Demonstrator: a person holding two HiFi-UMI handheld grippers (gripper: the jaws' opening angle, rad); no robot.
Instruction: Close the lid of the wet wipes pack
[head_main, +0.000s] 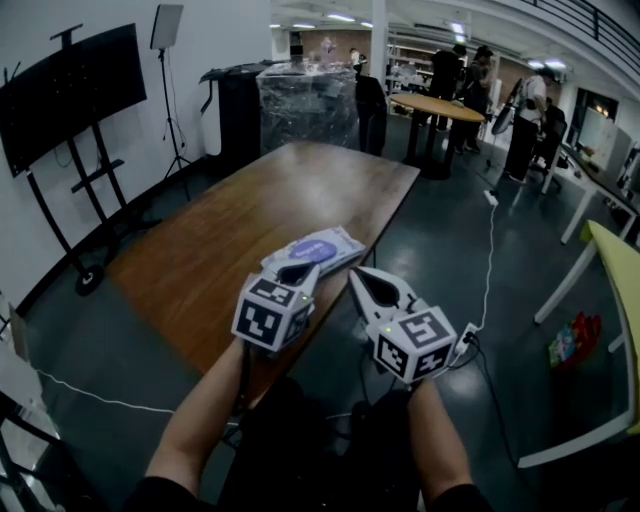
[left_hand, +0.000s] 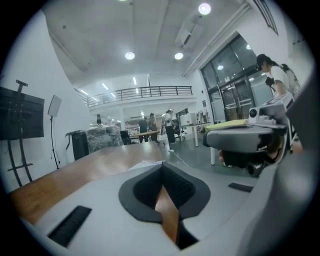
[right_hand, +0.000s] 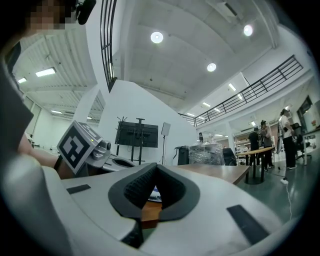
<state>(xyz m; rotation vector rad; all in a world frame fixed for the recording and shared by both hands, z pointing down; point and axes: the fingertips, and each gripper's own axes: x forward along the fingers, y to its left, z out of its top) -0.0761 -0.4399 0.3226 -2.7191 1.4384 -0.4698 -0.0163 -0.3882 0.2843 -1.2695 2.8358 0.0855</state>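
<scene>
The wet wipes pack (head_main: 316, 250), white with a purple oval lid that looks flat on it, lies near the front edge of the wooden table (head_main: 250, 225). My left gripper (head_main: 299, 272) hovers just in front of the pack, shut with nothing in it. My right gripper (head_main: 361, 277) is beside it, off the table's right corner, with its jaws together and empty. In the left gripper view the closed pads (left_hand: 175, 187) hide most of the pack (left_hand: 149, 162). In the right gripper view a sliver of the pack (right_hand: 155, 192) shows below the closed pads (right_hand: 140, 187).
A black screen on a wheeled stand (head_main: 70, 95) is at the left wall. A plastic-wrapped stack (head_main: 308, 105) sits beyond the table's far end. People stand by a round table (head_main: 437, 105). A white cable (head_main: 490, 250) runs across the floor, and a yellow-green table (head_main: 618, 265) is at the right.
</scene>
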